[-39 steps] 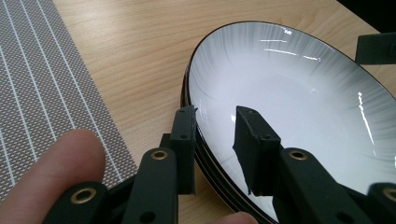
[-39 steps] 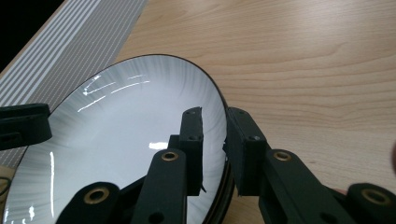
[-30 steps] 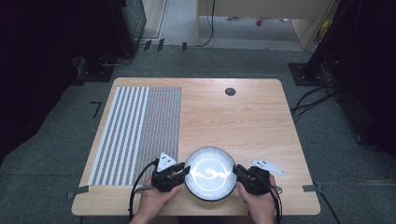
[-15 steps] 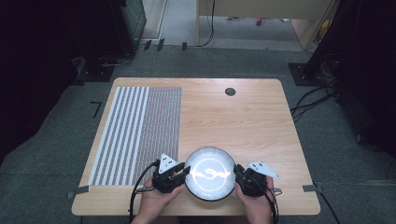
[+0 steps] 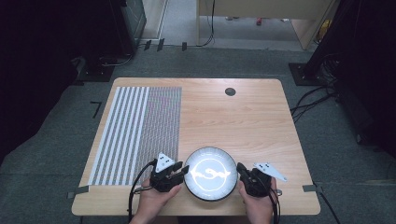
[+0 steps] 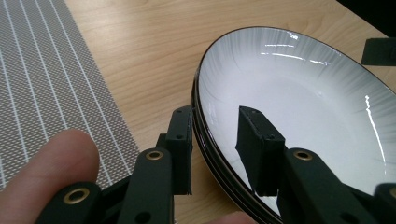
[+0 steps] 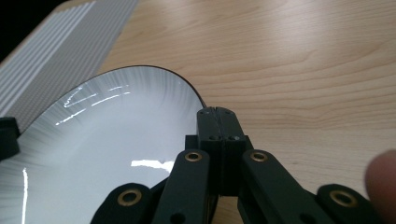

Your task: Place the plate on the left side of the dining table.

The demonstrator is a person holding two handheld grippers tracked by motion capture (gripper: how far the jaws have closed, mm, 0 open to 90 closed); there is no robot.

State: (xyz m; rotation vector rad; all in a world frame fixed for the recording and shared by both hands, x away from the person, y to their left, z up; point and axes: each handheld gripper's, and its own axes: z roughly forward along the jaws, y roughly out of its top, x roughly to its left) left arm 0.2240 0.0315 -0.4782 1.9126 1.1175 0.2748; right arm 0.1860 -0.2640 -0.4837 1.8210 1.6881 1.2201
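A white plate [image 5: 210, 173] with a dark rim lies near the table's front edge. My left gripper [image 5: 183, 173] is at its left rim. In the left gripper view the jaws [image 6: 215, 114] straddle the plate's [image 6: 303, 93] rim, one outside and one inside. They have just been opening, a gap shows at the inner jaw, and they stand open. My right gripper [image 5: 240, 168] is at the right rim. Its jaws [image 7: 217, 112] have just been closing and now meet tip to tip, shut, against the plate's [image 7: 116, 130] edge. Nothing shows between them.
A grey striped placemat [image 5: 135, 130] covers the left part of the wooden table [image 5: 243, 116]. A small black round disc [image 5: 229, 91] sits near the far edge. Dark equipment and cables stand on the floor around the table.
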